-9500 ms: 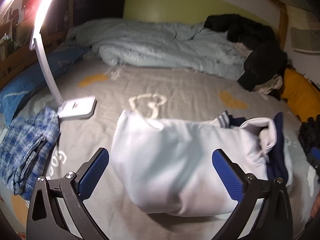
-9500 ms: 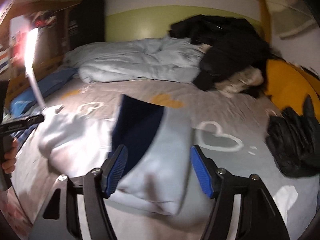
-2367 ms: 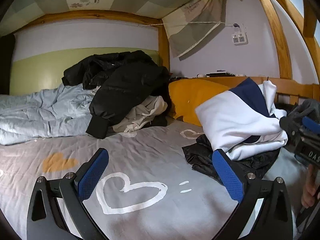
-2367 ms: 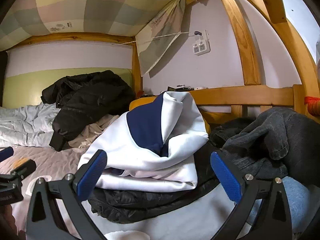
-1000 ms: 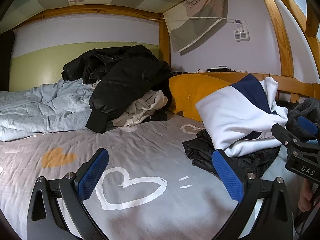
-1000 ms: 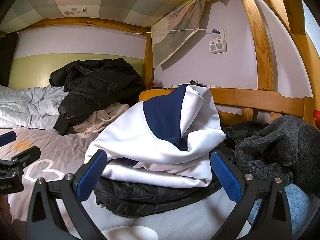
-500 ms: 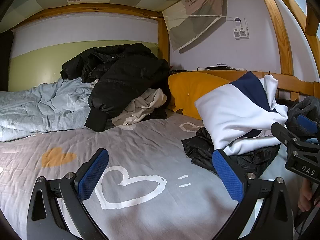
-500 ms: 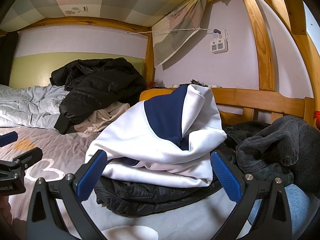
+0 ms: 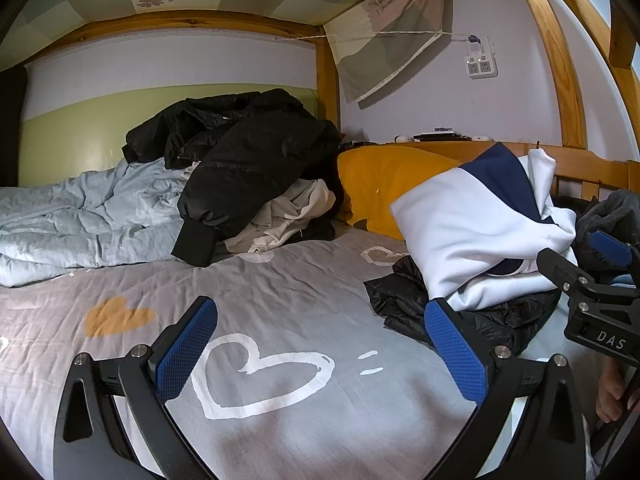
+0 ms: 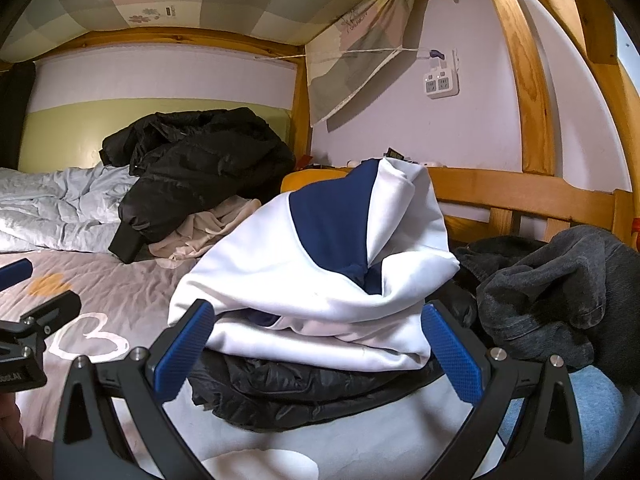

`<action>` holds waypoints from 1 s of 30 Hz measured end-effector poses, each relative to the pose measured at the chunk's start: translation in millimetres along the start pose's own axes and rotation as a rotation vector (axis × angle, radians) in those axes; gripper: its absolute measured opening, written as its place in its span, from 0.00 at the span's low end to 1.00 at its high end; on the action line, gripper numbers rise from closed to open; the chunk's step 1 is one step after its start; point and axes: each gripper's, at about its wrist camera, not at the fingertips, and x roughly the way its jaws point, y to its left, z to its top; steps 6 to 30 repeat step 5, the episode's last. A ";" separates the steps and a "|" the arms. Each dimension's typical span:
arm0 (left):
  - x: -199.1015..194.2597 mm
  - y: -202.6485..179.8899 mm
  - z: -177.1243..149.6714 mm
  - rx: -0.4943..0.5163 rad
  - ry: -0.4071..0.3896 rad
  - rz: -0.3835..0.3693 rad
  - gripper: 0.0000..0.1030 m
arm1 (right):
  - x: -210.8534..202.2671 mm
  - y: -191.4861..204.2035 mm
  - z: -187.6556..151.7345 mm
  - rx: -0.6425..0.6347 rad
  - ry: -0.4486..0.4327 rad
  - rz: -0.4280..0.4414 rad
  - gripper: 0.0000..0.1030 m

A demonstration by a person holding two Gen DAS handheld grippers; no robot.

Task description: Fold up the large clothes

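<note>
Now both tongs (image 9: 320,348) (image 10: 316,344) gape empty; folded white-navy garment (image 10: 320,272) sits on black jacket (image 10: 304,396)

Left gripper (image 9: 320,344) and right gripper (image 10: 316,348) — both spread wide, empty.

You have a white and navy-blue garment (image 10: 320,264) on a black jacket (image 10: 304,396). Your bed sheet (image 9: 280,300) is grey with white and orange hearts, the pillow (image 9: 384,184) mustard yellow, the duvet (image 9: 92,216) pale blue. Your fingers (image 9: 188,344) carry blue pads.
</note>
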 end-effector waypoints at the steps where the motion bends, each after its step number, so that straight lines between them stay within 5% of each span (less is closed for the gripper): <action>1: -0.7 -0.8 -0.3 0.005 -0.002 0.008 1.00 | 0.0 0.6 0.3 -0.001 -0.002 0.000 1.00; 5: -8.4 -6.9 -1.5 0.042 -0.039 0.052 1.00 | 0.3 1.5 0.2 -0.006 -0.001 -0.011 1.00; 30: -8.4 -6.9 -1.5 0.042 -0.039 0.052 1.00 | 0.3 1.5 0.2 -0.006 -0.001 -0.011 1.00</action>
